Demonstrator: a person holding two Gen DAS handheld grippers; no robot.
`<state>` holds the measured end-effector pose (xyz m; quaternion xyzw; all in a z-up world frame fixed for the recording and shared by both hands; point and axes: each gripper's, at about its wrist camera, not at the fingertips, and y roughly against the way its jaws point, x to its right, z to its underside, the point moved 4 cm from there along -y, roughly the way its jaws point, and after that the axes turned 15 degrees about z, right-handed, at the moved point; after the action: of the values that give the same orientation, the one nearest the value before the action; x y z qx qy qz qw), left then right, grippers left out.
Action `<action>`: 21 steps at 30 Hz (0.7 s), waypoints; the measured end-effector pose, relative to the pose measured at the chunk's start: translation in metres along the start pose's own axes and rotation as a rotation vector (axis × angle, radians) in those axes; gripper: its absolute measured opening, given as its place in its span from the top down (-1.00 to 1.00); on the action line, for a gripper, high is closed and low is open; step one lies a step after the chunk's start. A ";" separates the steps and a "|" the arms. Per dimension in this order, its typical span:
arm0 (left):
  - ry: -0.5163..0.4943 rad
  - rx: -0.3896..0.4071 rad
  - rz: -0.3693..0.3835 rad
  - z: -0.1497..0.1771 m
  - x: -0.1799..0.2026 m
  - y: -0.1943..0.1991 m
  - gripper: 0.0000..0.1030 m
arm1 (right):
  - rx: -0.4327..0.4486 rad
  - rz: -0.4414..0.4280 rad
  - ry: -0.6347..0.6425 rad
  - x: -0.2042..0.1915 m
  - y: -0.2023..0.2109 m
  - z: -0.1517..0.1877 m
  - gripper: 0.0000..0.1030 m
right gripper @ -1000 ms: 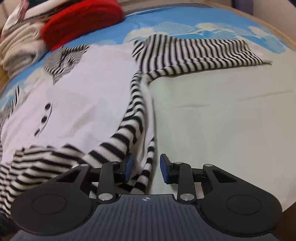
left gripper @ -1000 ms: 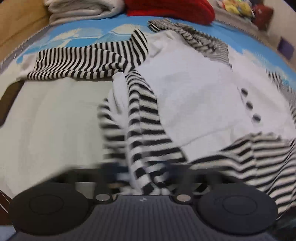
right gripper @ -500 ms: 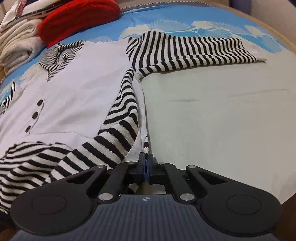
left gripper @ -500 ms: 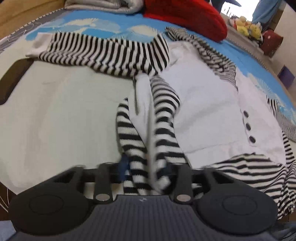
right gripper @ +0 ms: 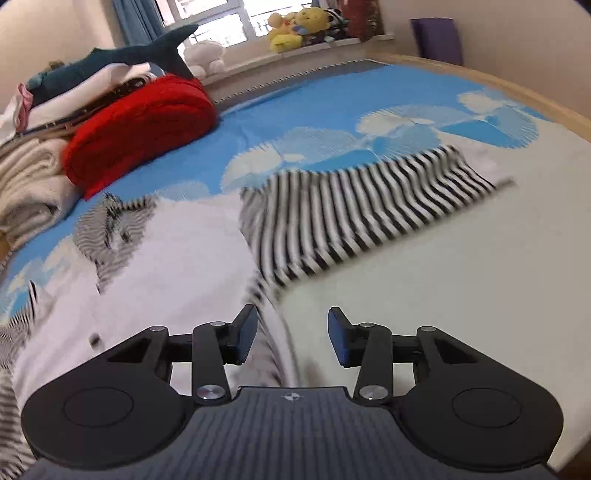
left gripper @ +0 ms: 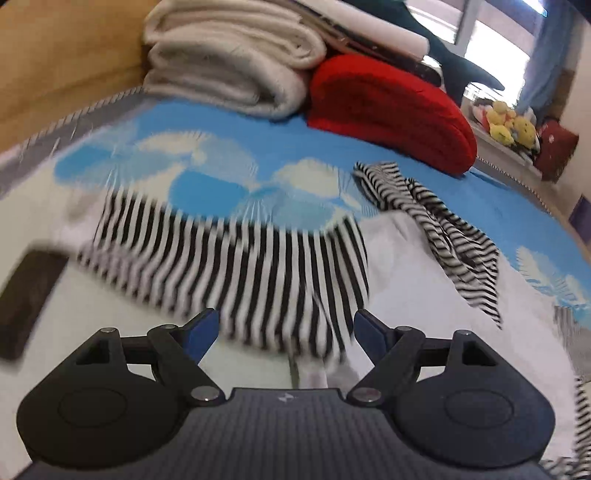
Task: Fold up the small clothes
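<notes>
A small white top (left gripper: 424, 295) with black-and-white striped sleeves lies flat on the bed. One striped sleeve (left gripper: 229, 273) stretches out to the left, and the striped collar (left gripper: 443, 229) sits at the far end. My left gripper (left gripper: 286, 328) hovers over the sleeve's near end; its jaws are opening, and no cloth is pinched. In the right wrist view the same sleeve (right gripper: 362, 221) runs to the right from the white body (right gripper: 177, 266). My right gripper (right gripper: 291, 328) hangs above the top's side edge; its jaws are opening, and the pads are clear of the cloth.
A folded cream blanket (left gripper: 229, 62) and a red roll (left gripper: 388, 107) lie at the head of the blue-and-white bedspread (left gripper: 207, 184). A dark flat object (left gripper: 29, 291) lies at the left. A plush shark (right gripper: 122, 55) tops the pile; soft toys (right gripper: 295, 29) line the window sill.
Both grippers let go of the striped side fold and opened. Both lifted and tipped up, so the far end of the bed and the sleeve now fill the views.
</notes>
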<state>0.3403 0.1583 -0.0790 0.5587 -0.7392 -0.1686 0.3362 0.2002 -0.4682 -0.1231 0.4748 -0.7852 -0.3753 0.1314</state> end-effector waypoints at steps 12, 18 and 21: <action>-0.136 -0.100 0.035 -0.049 0.000 -0.157 -0.72 | 0.048 0.151 0.167 -0.116 -0.155 -0.120 -0.01; -0.216 -0.164 -0.045 -0.035 0.020 -0.214 -0.56 | -0.032 0.184 0.156 -0.111 -0.232 -0.119 -0.10; -0.158 -0.120 -0.066 -0.042 0.005 -0.221 -0.35 | -0.002 0.186 0.253 -0.115 -0.249 -0.105 -0.09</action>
<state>0.5261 0.0883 -0.1856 0.5466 -0.7330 -0.2672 0.3042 0.4794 -0.4866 -0.2122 0.4435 -0.8025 -0.2995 0.2636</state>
